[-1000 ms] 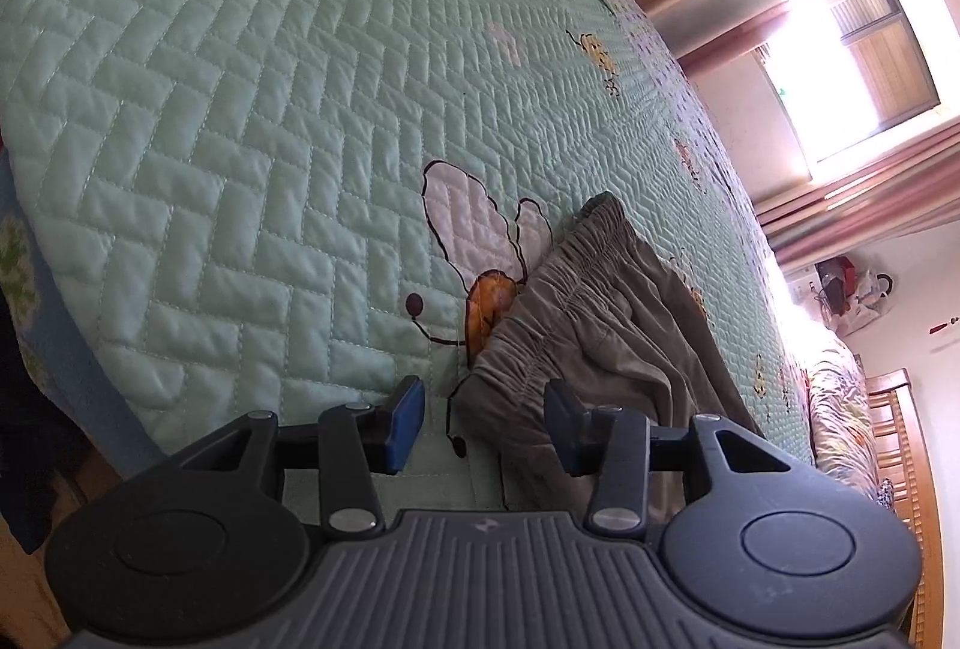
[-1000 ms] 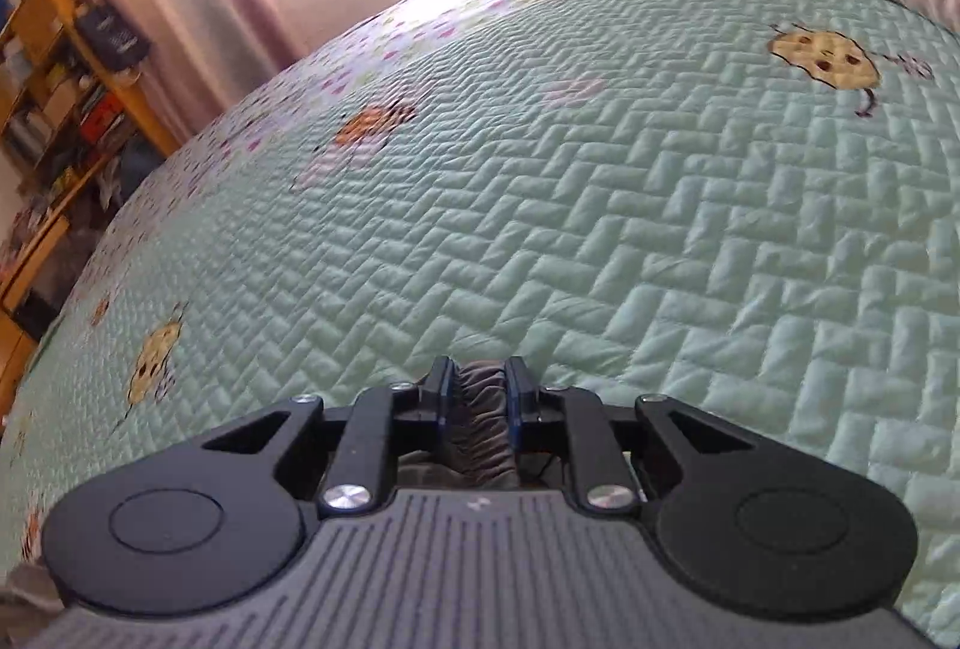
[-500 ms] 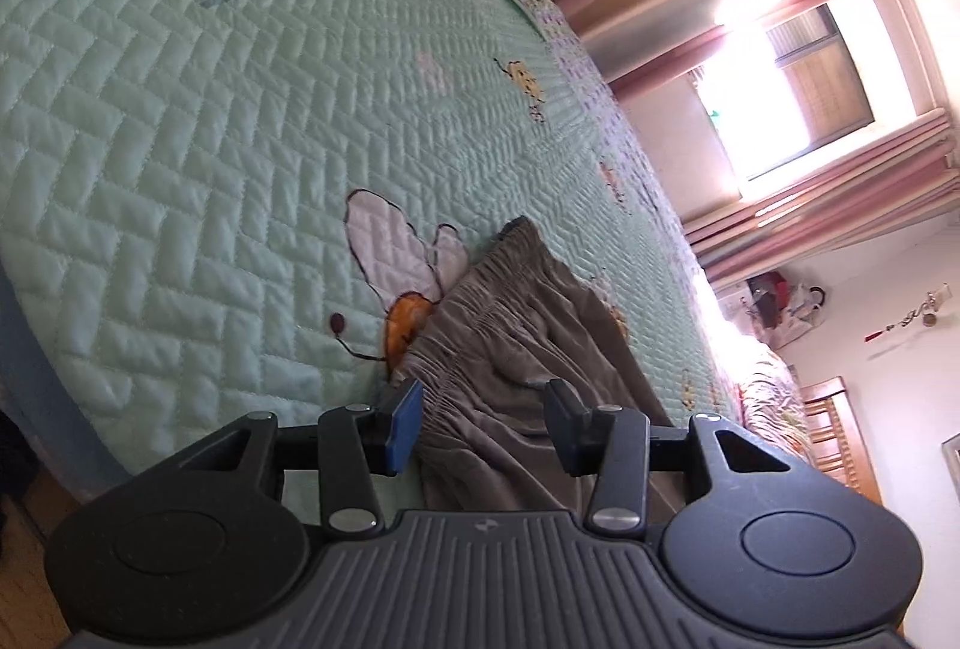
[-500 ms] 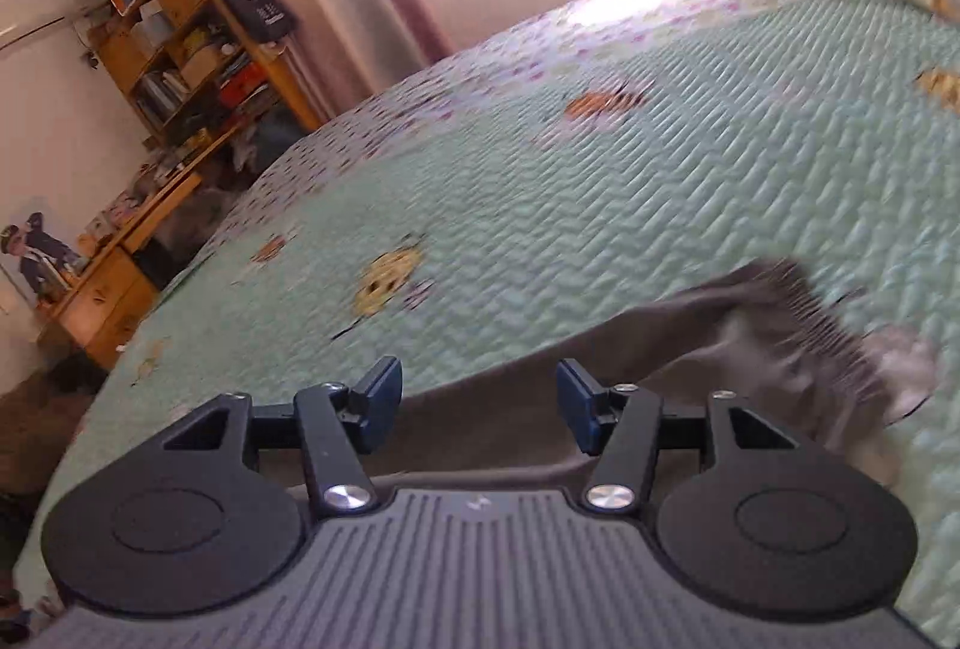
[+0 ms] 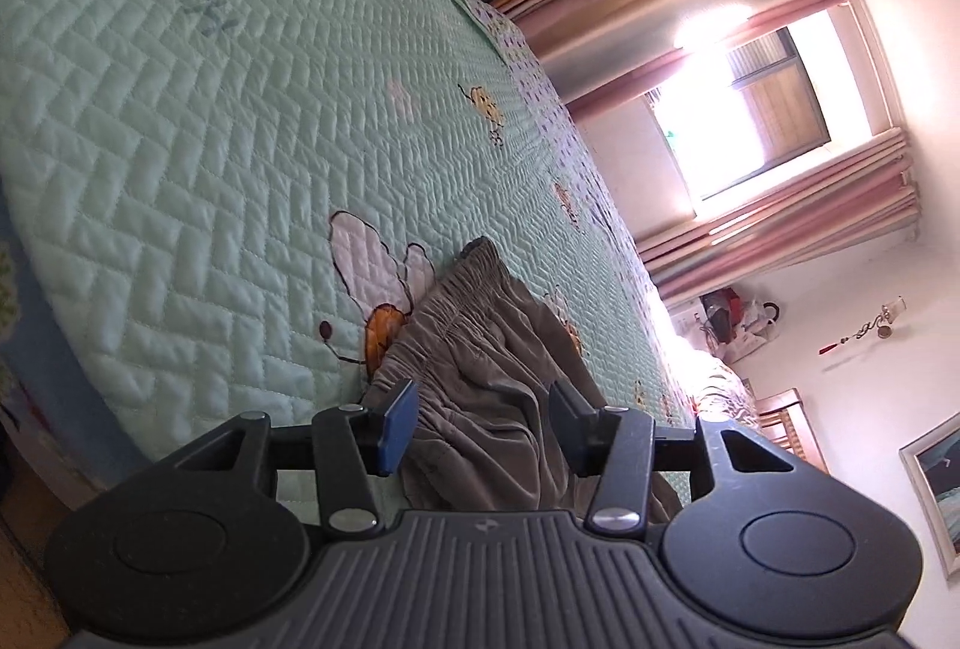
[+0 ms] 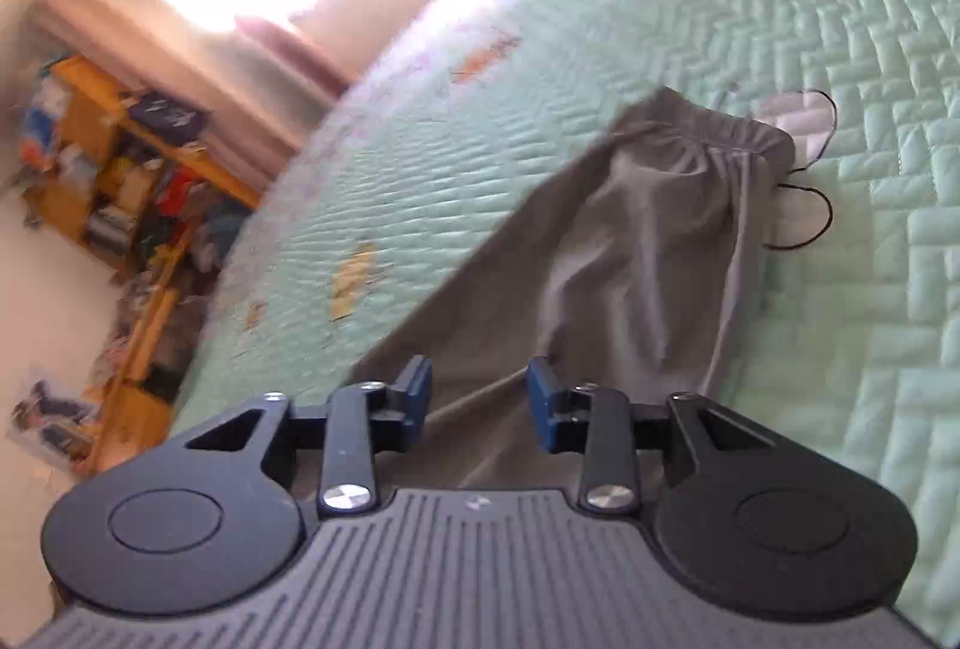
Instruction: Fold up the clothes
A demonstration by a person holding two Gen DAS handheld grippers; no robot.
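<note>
Grey trousers (image 5: 480,367) lie crumpled on the bed quilt (image 5: 198,156). My left hand-held gripper (image 5: 480,424) is opening, my right hand-held gripper (image 6: 478,403) closing; both empty above the cloth. Soft, light, limp fabric; I'd pinch the gathered waistband (image 6: 738,138) corners.

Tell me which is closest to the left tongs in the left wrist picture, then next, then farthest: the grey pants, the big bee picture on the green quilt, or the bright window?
1. Grey elastic-waist pants, right under the left tongs.
2. Big stitched bee picture on the green quilt, just beyond, leftward.
3. Bright window, far across, upper right.
</note>
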